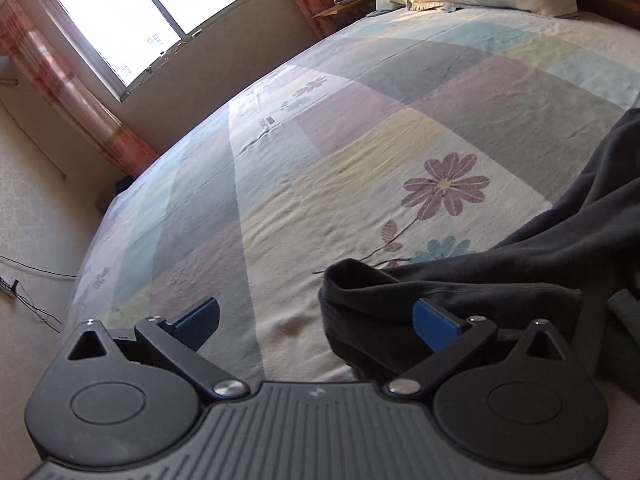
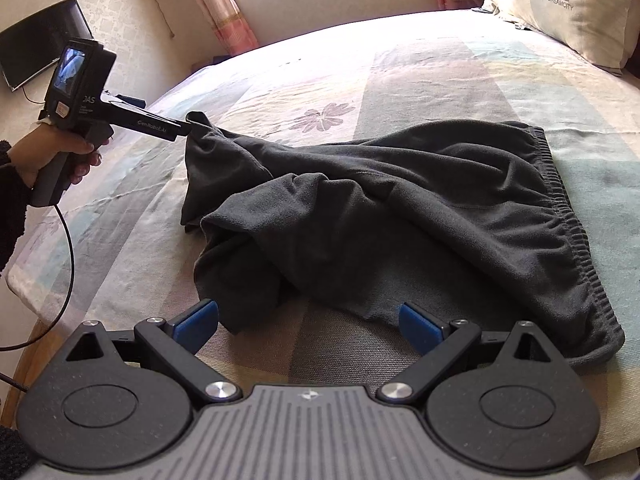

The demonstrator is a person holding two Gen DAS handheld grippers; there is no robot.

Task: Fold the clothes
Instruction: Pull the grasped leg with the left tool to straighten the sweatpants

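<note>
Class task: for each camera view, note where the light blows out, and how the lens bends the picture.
Left wrist view: the bright window is blown out to white; the patchwork floral bedsheet bulges from fisheye distortion. Right wrist view: glare washes out the sheet's far half; the dark grey elastic-waist shorts stay legible; corners vignette dark.

Dark grey shorts [image 2: 420, 208], soft fleece-like cloth, lie crumpled on the bed [image 2: 360, 80], not yet folded. Elastic gathered waistband [image 2: 576, 240] runs along the 3 o'clock edge in the right wrist view, flat on the bedspread. One leg hem is lifted toward 10 o'clock, pulled taut off the bed. The other leg is bunched in loose folds at 7 o'clock. In the left wrist view the cloth sits at 4 o'clock, hem [image 1: 360, 292] raised.
</note>
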